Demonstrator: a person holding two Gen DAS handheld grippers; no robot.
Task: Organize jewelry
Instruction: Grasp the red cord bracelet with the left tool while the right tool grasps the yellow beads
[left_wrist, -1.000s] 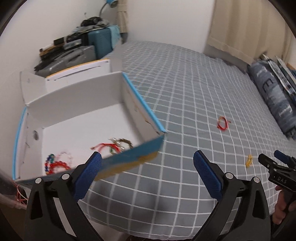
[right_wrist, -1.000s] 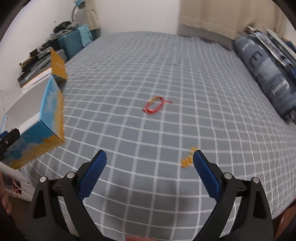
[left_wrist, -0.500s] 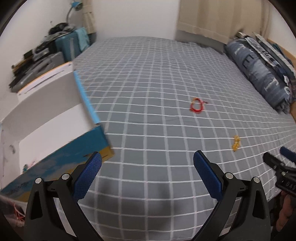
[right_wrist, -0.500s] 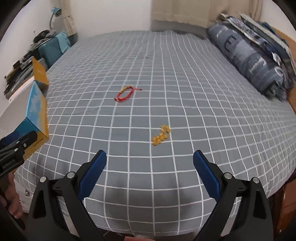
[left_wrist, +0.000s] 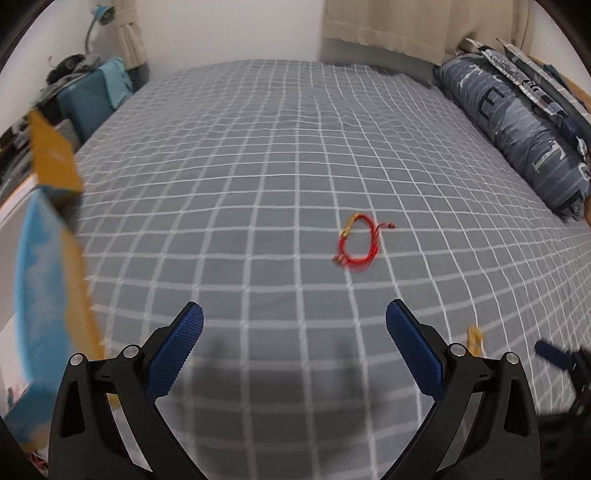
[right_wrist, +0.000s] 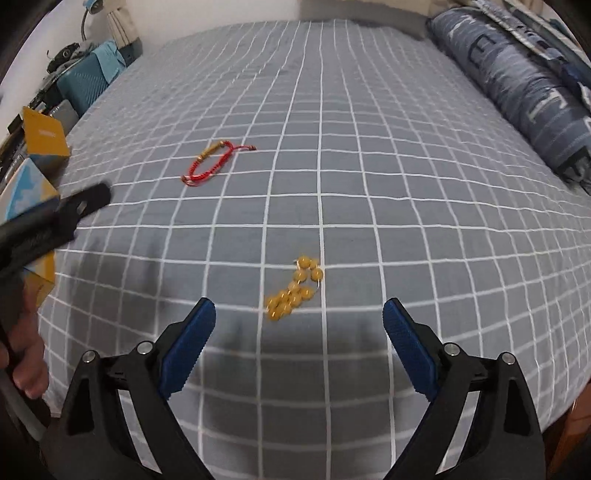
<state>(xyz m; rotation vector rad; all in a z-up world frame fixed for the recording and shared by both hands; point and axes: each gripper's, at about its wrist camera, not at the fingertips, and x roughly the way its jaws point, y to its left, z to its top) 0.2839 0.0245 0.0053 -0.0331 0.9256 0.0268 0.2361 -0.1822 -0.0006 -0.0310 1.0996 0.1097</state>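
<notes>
A red cord bracelet (left_wrist: 356, 242) lies on the grey checked bedspread (left_wrist: 258, 166), ahead and a little right of my open, empty left gripper (left_wrist: 294, 325). It also shows in the right wrist view (right_wrist: 212, 162), far left. A yellow bead bracelet (right_wrist: 295, 290) lies bunched just ahead of my open, empty right gripper (right_wrist: 299, 321), between its fingers' line. The beads show in the left wrist view (left_wrist: 474, 336) at lower right. A blue and yellow open box (left_wrist: 48, 266) stands at the bed's left edge; its inside is hidden.
A folded blue-grey duvet (left_wrist: 517, 122) lies along the bed's right side. A teal suitcase (left_wrist: 96, 99) and clutter stand past the left edge. The left gripper's body (right_wrist: 48, 225) and hand show at the left of the right wrist view. The bed's near edge is close below.
Both grippers have swung right, away from the box, and moved toward the bed. The red bracelet is now nearly centred ahead of the left gripper, the yellow beads just ahead of the right.
</notes>
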